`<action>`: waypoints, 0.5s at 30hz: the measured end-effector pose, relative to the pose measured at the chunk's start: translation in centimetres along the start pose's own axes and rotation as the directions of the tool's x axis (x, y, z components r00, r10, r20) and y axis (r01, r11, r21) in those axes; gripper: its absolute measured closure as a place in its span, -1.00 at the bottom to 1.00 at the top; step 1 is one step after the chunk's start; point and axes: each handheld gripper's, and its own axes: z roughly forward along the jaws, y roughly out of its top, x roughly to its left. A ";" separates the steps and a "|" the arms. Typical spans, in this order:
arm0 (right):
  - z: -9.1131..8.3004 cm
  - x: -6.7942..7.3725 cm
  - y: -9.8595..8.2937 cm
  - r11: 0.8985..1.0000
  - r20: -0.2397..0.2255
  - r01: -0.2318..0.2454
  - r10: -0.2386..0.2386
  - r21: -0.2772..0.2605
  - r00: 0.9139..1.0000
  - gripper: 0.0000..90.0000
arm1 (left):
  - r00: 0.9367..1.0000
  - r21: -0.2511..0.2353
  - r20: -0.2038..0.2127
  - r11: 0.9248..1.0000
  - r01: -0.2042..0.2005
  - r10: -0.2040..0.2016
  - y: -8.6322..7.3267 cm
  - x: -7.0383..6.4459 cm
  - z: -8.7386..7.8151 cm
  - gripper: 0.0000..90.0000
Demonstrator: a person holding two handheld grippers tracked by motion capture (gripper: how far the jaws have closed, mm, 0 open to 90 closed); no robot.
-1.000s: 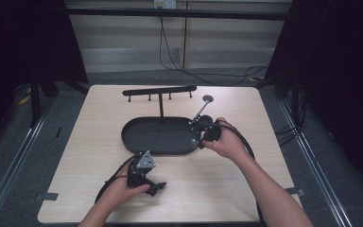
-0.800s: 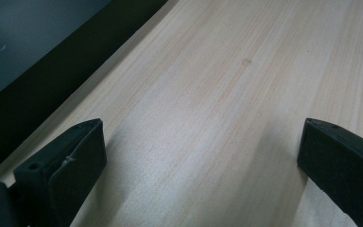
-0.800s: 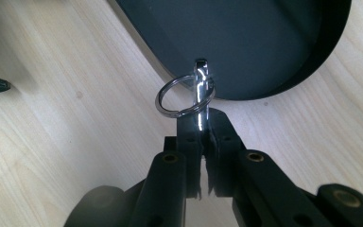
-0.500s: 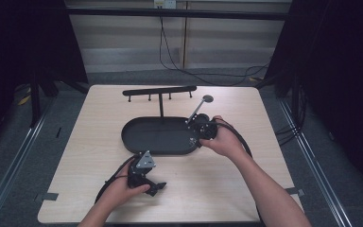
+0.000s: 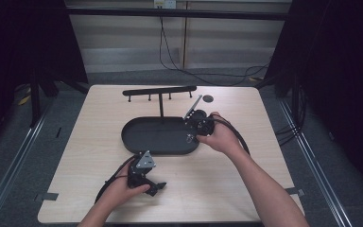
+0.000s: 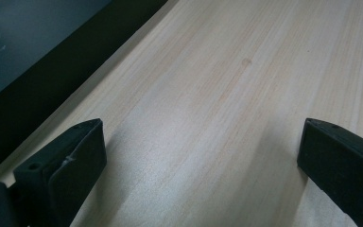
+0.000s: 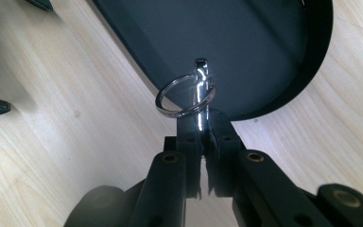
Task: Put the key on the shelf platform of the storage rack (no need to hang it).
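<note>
While the right gripper [image 7: 201,130] hangs over the near right rim of a black oval tray [image 5: 144,137] on the pale wooden worktop [image 5: 246,175], its jaws are pinched tight on a shiny metal piece [image 7: 200,90] that stands upright between them, a silver key ring [image 7: 185,97] looped around it just above the jaw tips. Behind the tray rises a black T-shaped hook rack [image 5: 159,91]. Near the front edge of the worktop, the left gripper [image 6: 201,156] rests with its jaws spread wide apart and nothing between them.
</note>
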 end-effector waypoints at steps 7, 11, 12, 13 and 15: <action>0.0 0.1 0.9 1.000 0.006 -0.003 0.003 -0.017 1.000 0.90 | 1.000 -0.001 -0.003 1.000 0.000 0.000 0.0 0.0 0.0 -0.96; 0.2 0.0 1.0 1.000 0.013 -0.004 0.004 -0.019 1.000 0.90 | 1.000 0.000 -0.002 1.000 0.002 -0.002 0.0 0.0 0.0 -0.96; 0.4 -0.1 1.1 1.000 0.015 -0.005 0.005 -0.022 1.000 0.90 | 1.000 -0.001 -0.002 1.000 0.001 -0.001 0.0 0.0 0.0 -0.96; 0.5 -0.1 1.1 1.000 0.015 -0.009 0.010 -0.025 1.000 0.90 | 1.000 -0.001 -0.004 1.000 0.002 -0.002 0.0 0.0 0.0 -0.96; 0.6 -0.3 1.2 0.999 0.015 -0.017 0.018 -0.028 1.000 0.90 | 1.000 -0.001 -0.003 1.000 0.002 -0.002 0.0 0.0 0.0 -0.96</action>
